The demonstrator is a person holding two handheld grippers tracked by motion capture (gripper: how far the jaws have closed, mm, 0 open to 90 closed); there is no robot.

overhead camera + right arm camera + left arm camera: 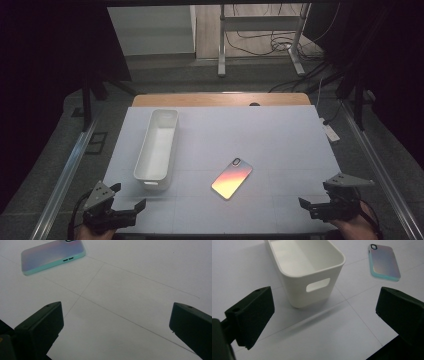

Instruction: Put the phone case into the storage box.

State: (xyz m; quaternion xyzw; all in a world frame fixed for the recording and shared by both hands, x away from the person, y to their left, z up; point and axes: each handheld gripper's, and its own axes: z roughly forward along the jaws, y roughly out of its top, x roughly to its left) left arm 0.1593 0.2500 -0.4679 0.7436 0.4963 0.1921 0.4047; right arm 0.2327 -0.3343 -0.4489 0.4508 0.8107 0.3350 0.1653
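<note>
Your right gripper (320,206), jaws spread and empty, sits nearest the phone (232,178), which lies up and to its left, long axis running diagonally.

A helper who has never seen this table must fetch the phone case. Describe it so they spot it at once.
Start at the pale sheet covering the table. To the right of the long white bin, near the sheet's middle, lies the phone case, flat and back up. It alone is thin and iridescent, pink to orange, with a mint edge and a dark camera cutout.
</note>
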